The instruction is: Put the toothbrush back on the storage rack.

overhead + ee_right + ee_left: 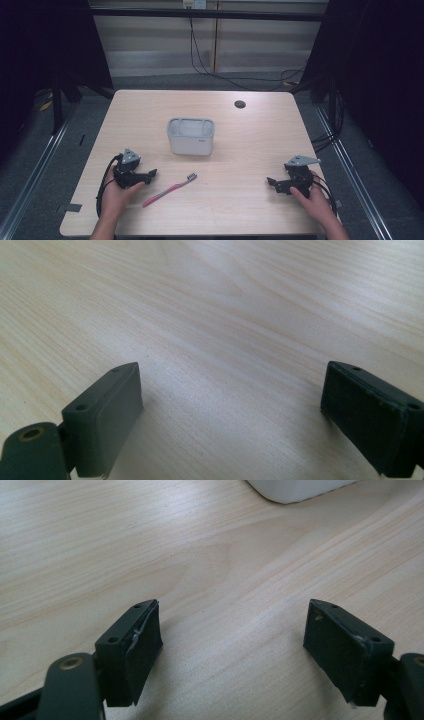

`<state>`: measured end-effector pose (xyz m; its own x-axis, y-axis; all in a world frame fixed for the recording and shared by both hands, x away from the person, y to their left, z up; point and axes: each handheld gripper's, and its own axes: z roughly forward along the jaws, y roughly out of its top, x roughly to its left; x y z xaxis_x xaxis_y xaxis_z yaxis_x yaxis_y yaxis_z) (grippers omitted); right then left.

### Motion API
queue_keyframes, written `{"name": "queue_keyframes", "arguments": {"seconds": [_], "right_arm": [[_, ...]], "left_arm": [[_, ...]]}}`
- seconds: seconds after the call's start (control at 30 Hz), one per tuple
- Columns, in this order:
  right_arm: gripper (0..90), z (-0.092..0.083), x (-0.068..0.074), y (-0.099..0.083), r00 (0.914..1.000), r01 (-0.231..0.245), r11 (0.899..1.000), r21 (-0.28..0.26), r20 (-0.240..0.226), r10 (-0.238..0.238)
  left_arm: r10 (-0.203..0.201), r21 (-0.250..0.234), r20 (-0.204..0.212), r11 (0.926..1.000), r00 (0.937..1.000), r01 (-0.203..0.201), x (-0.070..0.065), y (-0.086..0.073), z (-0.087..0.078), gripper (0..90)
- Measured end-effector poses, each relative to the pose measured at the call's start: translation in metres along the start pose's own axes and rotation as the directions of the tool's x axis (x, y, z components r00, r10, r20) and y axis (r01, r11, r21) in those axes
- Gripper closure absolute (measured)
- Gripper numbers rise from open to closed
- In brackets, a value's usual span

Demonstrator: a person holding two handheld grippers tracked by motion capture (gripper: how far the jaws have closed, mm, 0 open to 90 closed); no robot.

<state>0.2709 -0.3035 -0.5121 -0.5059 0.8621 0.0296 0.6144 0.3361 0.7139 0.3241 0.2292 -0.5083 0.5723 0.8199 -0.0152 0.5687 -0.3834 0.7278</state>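
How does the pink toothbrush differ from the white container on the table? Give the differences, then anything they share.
The toothbrush is pink and slender; the container is white, boxy and far bulkier. The toothbrush lies flat; the container stands upright with its open top facing up. The toothbrush lies nearer the left gripper; the container sits farther back, near the table's middle. Both rest on the wooden table, and neither is held.

A light wooden table (250,150) stands in the middle of a dim room, its grain running pale under the overhead light. A small dark round hole (240,104) sits near its far edge. Beyond the table, black cables (210,65) hang down and trail across the grey floor (150,82) in front of a pale panelled wall (150,35). Metal rails (35,165) run along the floor on either side.
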Motion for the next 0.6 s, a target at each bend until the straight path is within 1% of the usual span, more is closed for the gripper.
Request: {"name": "queue_keyframes", "arguments": {"seconds": [0.23, 0.3, 0.37, 0.4, 0.43, 0.47, 0.53, 0.6], "right_arm": [[9.1, 0.0003, -0.0003, 0.0003, 1.0, 0.003, 1.0, 0.001, -0.004, -0.003], [9.1, 0.0003, -0.0001, 0.0003, 1.0, 0.001, 1.0, 0.002, -0.004, -0.001], [9.1, 0.0003, -0.0002, 0.0004, 1.0, 0.002, 1.0, 0.001, -0.004, -0.002], [9.1, 0.0003, 0.0, 0.0003, 1.0, 0.001, 1.0, 0.002, -0.004, -0.001], [9.2, 0.0003, 0.0, 0.0003, 1.0, 0.0, 1.0, 0.002, -0.002, 0.0], [9.1, 0.0003, -0.0001, 0.0003, 1.0, 0.002, 1.0, 0.001, -0.003, -0.002], [9.1, 0.0004, -0.0001, 0.0003, 1.0, 0.003, 1.0, 0.001, -0.003, -0.003], [9.1, 0.0004, -0.0002, 0.0003, 1.0, 0.003, 1.0, 0.001, -0.005, -0.003]], "left_arm": [[0.004, 0.005, 0.006, 1.0, 1.0, -0.004, 0.0, 0.0002, 0.0, 21.1], [0.0, 0.001, 0.007, 1.0, 1.0, 0.0, -0.0003, 0.0004, 0.0005, 20.8], [0.0, 0.009, 0.01, 1.0, 0.9999, 0.0, -0.0005, 0.0009, 0.0003, 20.7], [0.009, 0.014, 0.004, 0.9999, 1.0, -0.009, -0.0001, 0.0014, 0.0002, 20.7], [0.009, 0.019, 0.007, 0.9998, 0.9999, -0.009, -0.0005, 0.0019, 0.0001, 20.7], [0.005, 0.022, 0.007, 0.9998, 1.0, -0.005, -0.0012, 0.0023, 0.0, 20.7], [-0.012, 0.045, 0.01, 0.9989, 0.9999, 0.012, -0.0025, 0.0045, -0.0018, 21.4], [-0.028, 0.066, 0.03, 0.9975, 0.9992, 0.026, -0.0033, 0.0071, -0.0036, 23.9]]}}
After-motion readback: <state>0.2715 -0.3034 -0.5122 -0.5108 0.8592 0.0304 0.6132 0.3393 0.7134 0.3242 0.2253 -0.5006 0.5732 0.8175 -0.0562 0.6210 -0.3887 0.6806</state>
